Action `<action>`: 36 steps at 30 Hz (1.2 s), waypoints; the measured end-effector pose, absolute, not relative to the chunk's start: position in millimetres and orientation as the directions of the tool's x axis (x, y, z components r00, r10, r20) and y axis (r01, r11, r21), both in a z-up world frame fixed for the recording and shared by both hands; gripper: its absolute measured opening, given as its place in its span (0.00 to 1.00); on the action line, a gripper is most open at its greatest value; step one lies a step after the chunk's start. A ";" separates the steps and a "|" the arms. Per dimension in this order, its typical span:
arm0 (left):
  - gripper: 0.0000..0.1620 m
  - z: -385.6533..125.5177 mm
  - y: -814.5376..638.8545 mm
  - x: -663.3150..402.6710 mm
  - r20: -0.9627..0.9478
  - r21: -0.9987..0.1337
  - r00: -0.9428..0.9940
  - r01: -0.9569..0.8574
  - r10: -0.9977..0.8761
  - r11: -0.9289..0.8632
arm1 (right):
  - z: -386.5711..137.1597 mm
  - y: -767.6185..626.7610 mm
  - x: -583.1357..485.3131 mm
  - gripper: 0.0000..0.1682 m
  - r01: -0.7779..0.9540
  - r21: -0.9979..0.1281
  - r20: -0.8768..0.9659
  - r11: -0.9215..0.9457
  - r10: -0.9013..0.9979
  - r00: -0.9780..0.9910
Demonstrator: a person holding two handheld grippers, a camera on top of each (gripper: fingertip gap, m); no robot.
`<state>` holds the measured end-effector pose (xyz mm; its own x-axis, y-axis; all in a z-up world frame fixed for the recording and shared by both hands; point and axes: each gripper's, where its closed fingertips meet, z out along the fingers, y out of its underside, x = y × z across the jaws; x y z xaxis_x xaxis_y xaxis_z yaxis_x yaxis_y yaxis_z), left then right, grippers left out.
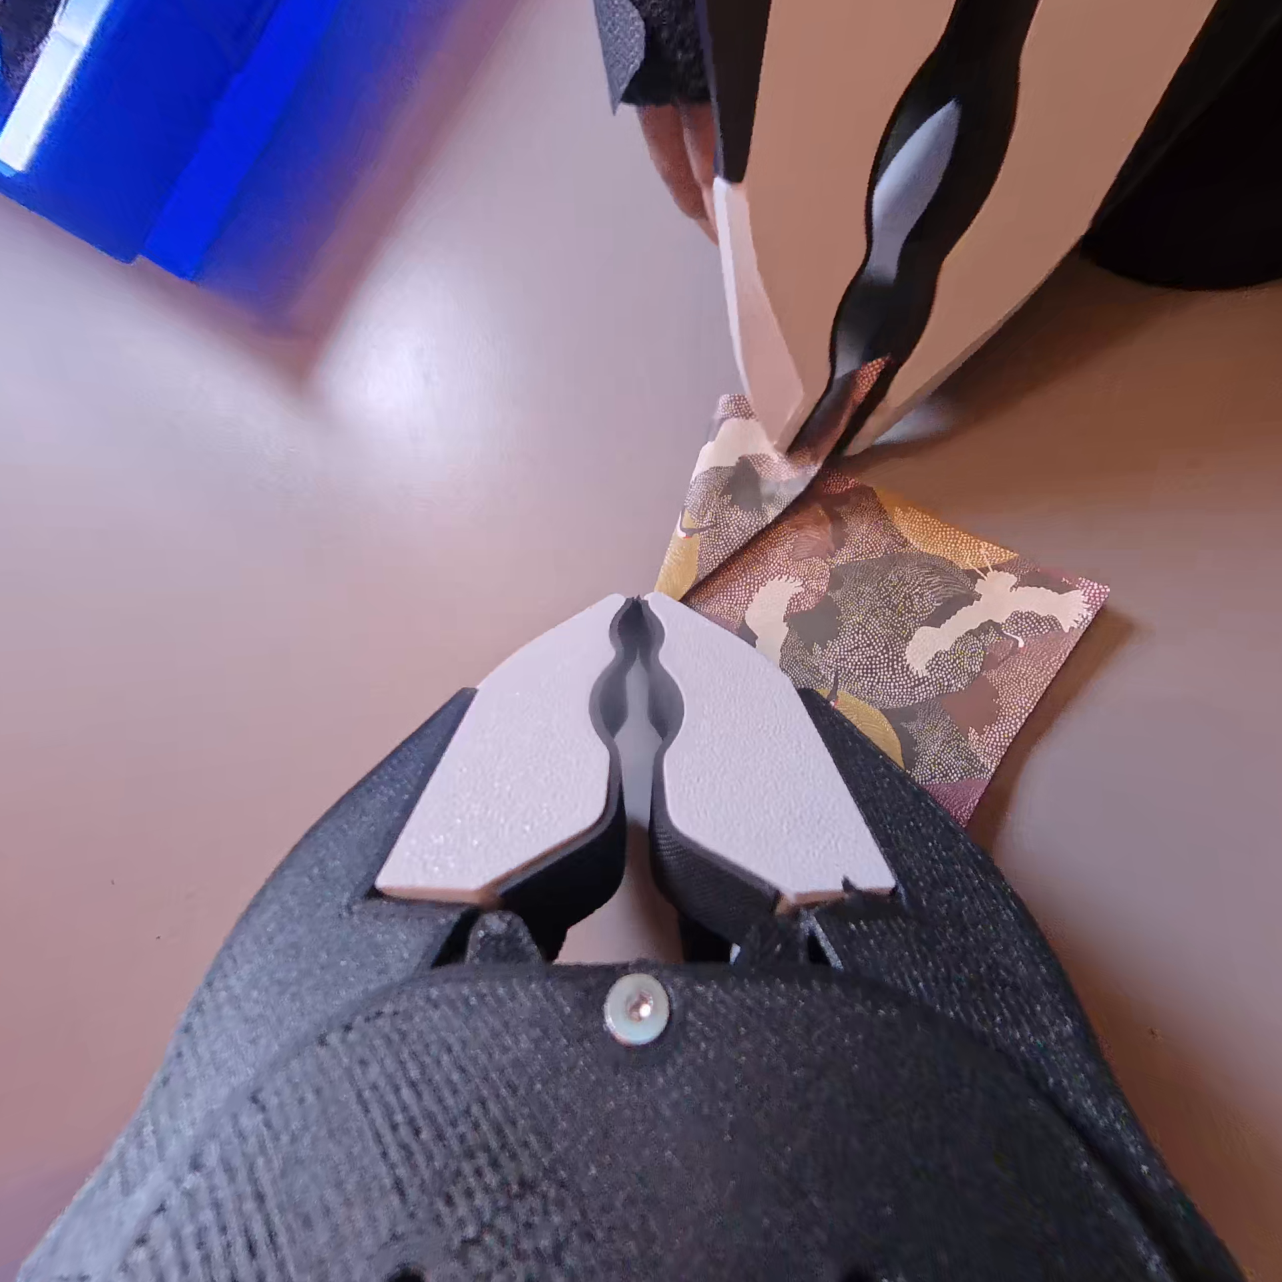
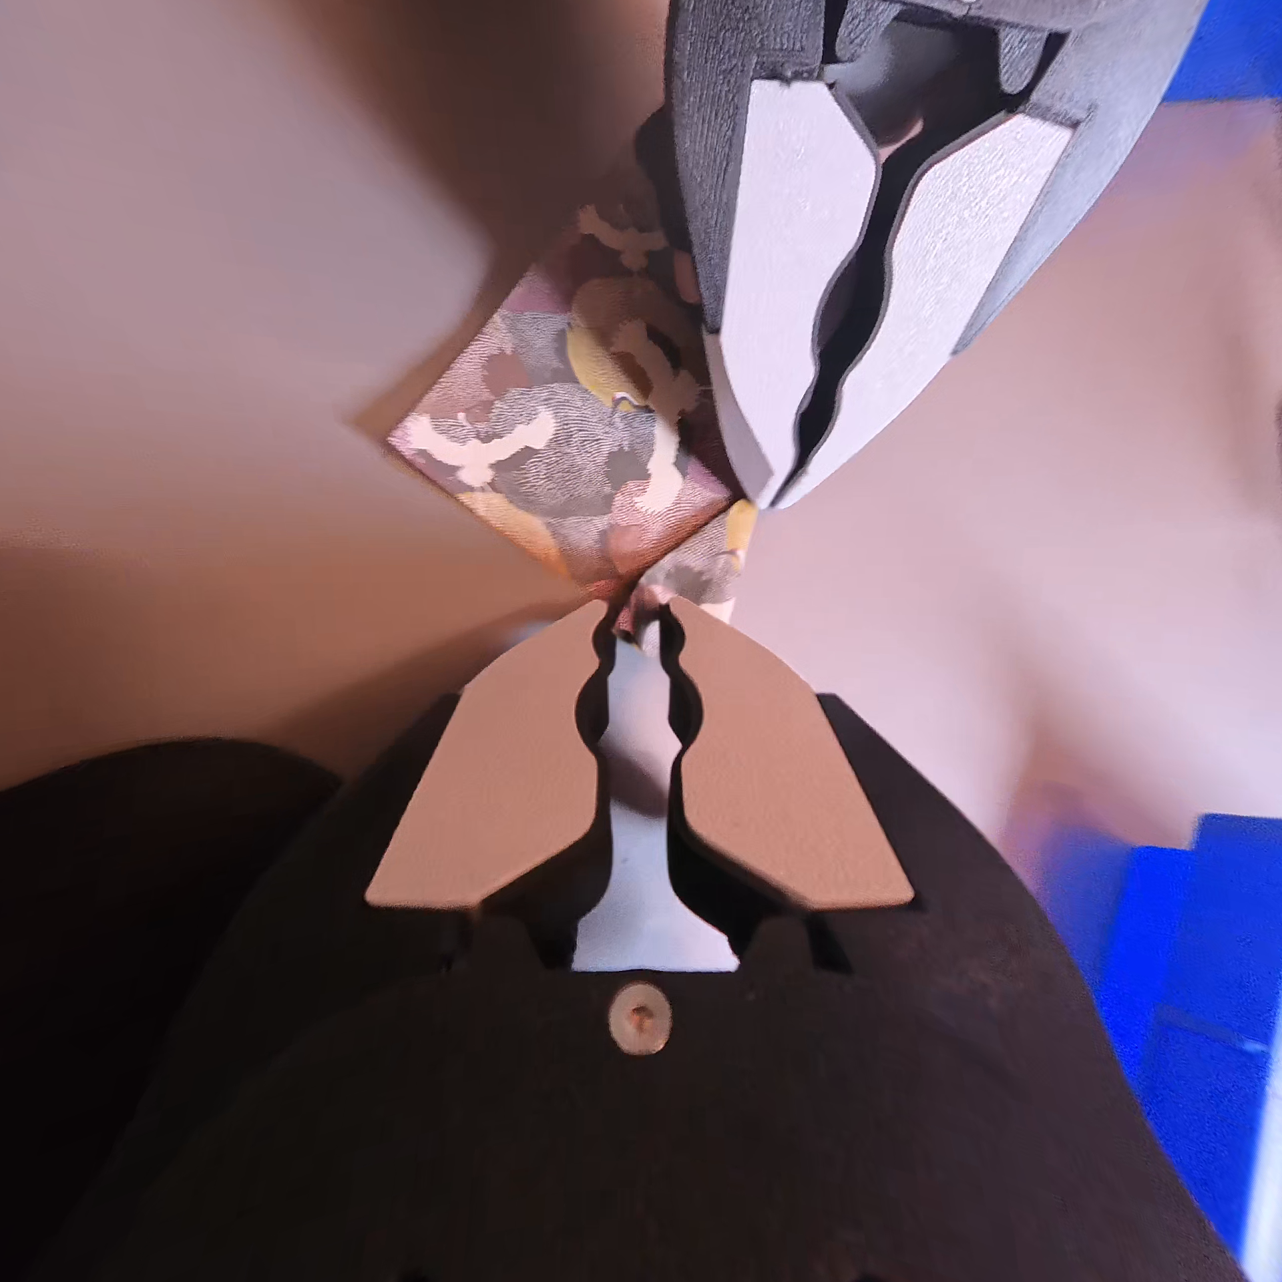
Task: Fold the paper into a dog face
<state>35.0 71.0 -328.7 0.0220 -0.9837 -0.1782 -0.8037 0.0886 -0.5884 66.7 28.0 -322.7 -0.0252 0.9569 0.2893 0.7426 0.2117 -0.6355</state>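
Brown-and-gold patterned origami paper with white cranes [image 1: 895,617] lies folded on the mauve tabletop [image 1: 347,555]. One corner flap is lifted and pinched between the nearly closed fingers of the right gripper [image 2: 642,617], which slants down steeply. The left gripper [image 1: 639,602], fingers together and empty, presses its tips at the paper's near edge. A blue bin [image 1: 173,139] sits well apart.

No readable text, label or number anywhere.

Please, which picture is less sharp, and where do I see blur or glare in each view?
Left wrist view: the patterned paper and the left hand-held gripper are sharp; the blue bin is smeared; soft glare lies on the table. Right wrist view: blurrier overall, the paper's pattern smeared, the right hand-held gripper in warm shadow.
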 end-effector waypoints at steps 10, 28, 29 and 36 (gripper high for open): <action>0.00 -328.6 71.2 35.1 -0.191 -0.598 0.035 -0.797 -0.981 0.088 | -272.7 65.3 47.7 0.02 0.538 -0.786 -0.212 -0.305 0.950 0.228; 0.00 -328.7 71.3 35.1 -0.183 -0.627 0.053 -0.775 -0.982 0.076 | -329.6 66.5 32.8 0.00 0.775 -0.555 -0.127 -0.303 0.951 0.281; 0.00 -328.7 71.3 35.1 -0.182 -0.630 0.054 -0.773 -0.982 0.075 | -329.7 66.4 32.9 0.00 0.774 -0.554 -0.129 -0.306 0.950 0.283; 0.00 -328.9 71.4 34.8 -0.181 -0.638 0.065 -0.767 -0.981 0.067 | -329.8 66.4 33.7 0.00 0.765 -0.561 -0.121 -0.316 0.946 0.302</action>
